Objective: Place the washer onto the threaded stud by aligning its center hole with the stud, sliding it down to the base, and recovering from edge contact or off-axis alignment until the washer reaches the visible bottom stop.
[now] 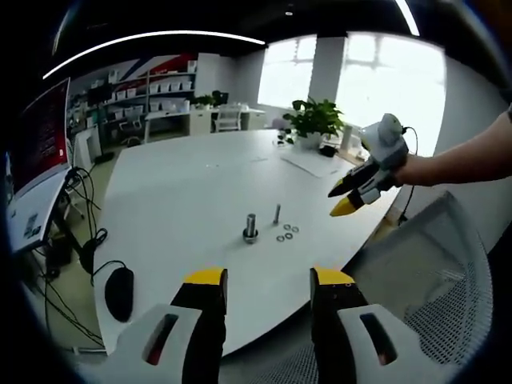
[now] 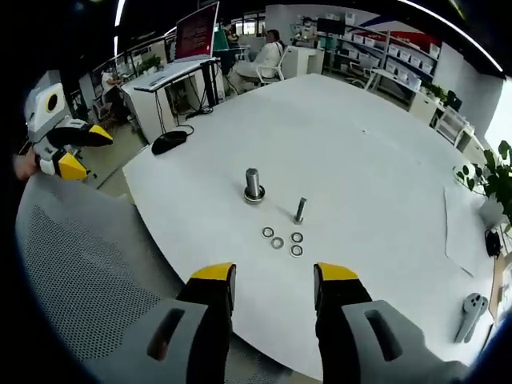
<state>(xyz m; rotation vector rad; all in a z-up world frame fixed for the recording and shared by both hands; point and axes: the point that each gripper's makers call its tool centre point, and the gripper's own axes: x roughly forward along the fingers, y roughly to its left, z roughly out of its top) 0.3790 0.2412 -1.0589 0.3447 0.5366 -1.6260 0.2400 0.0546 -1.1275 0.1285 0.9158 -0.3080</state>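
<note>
Both tools hang off the near edge of the white surface [image 2: 376, 136], jaws apart and holding nothing: the left tool [image 1: 264, 280] at the bottom of its own view, the right tool [image 2: 272, 276] likewise. Mid-frame in the right gripper view, four washers [image 2: 282, 240] lie loose just below the slim threaded stud [image 2: 300, 210]. A thicker bolt [image 2: 254, 186] stands upright near them, upper left.
</note>
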